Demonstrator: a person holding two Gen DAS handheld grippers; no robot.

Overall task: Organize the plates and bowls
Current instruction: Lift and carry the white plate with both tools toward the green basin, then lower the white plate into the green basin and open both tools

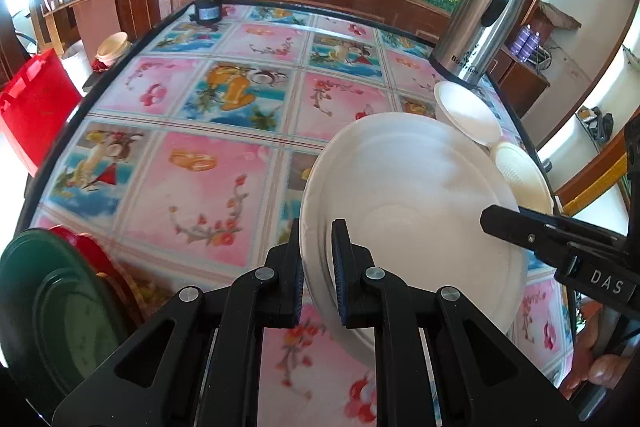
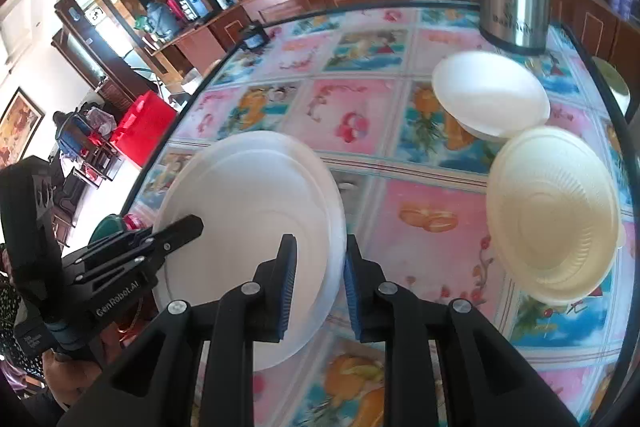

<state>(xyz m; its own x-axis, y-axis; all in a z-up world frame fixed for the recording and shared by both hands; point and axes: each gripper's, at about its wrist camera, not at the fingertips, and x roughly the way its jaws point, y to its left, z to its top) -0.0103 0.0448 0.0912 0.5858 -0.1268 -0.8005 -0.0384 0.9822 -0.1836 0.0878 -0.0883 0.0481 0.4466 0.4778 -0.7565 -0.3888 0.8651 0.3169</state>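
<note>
A large white plate (image 1: pixel 400 179) hangs tilted above the flowered tablecloth (image 1: pixel 200 131), held from both sides. My left gripper (image 1: pixel 318 227) is shut on its left rim, and shows in the right wrist view as a black jaw (image 2: pixel 192 223) over the plate (image 2: pixel 248 187). My right gripper (image 2: pixel 320 239) clamps the opposite rim between its blue pads. A white bowl (image 2: pixel 488 87) and a cream ribbed bowl (image 2: pixel 552 211) stand on the table to the right; both also show in the left wrist view, the white bowl (image 1: pixel 466 111) behind the cream bowl (image 1: pixel 520 175).
A tall steel flask (image 1: pixel 480 23) stands at the far right corner. A green plate (image 1: pixel 60 299) lies over a red plate (image 1: pixel 88 243) at the near left edge. A small dark jar (image 1: pixel 207 9) sits at the far edge. Beside the table stands a red bag (image 1: pixel 36 103).
</note>
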